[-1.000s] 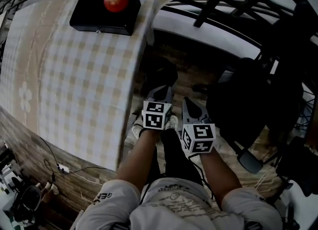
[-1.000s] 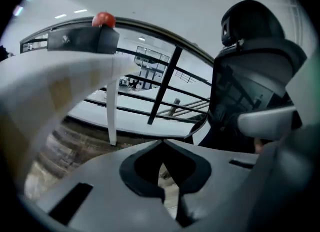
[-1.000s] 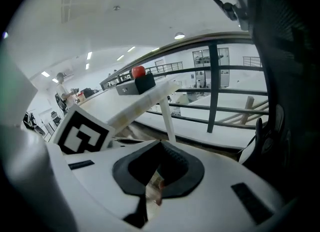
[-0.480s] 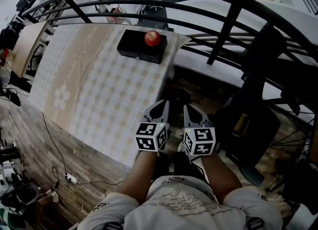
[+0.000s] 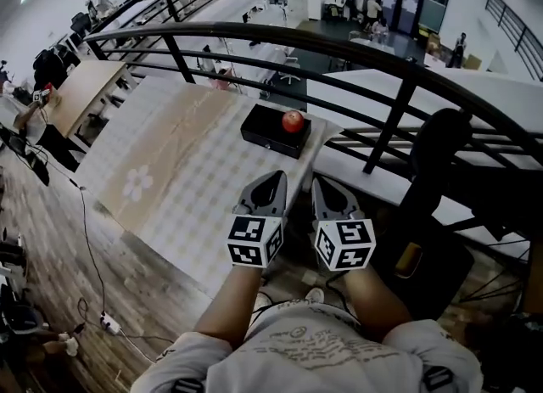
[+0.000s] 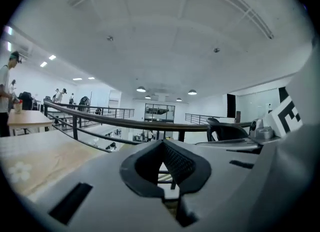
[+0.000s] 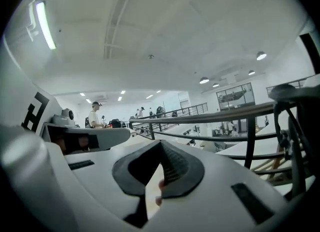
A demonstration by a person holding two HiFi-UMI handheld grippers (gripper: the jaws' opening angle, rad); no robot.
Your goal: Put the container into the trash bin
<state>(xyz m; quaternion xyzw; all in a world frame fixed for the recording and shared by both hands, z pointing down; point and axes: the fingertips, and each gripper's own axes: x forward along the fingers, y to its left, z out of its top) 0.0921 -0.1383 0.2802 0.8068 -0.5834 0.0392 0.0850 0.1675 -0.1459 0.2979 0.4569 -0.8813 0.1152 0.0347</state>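
A black box-shaped container (image 5: 268,133) with a red apple (image 5: 293,120) on its lid sits at the far right corner of the checked tablecloth (image 5: 170,171). My left gripper (image 5: 273,181) and right gripper (image 5: 322,186) are held side by side in front of me, short of the container and pointing toward it. Both are shut with nothing between the jaws. In the left gripper view the left gripper (image 6: 161,144) faces the black railing (image 6: 100,118). In the right gripper view the tips of the right gripper (image 7: 160,144) meet, and a reddish bit shows through the gap below them.
A black railing (image 5: 339,47) curves behind the table. To the right stand a black chair (image 5: 441,141) and a dark bin-like thing (image 5: 428,268) on the wood floor. Cables and a power strip (image 5: 109,323) lie at lower left. People stand at desks far back.
Both grippers have risen together from down by my legs to table height. The head view has tilted up, so the container and apple now sit nearer the middle.
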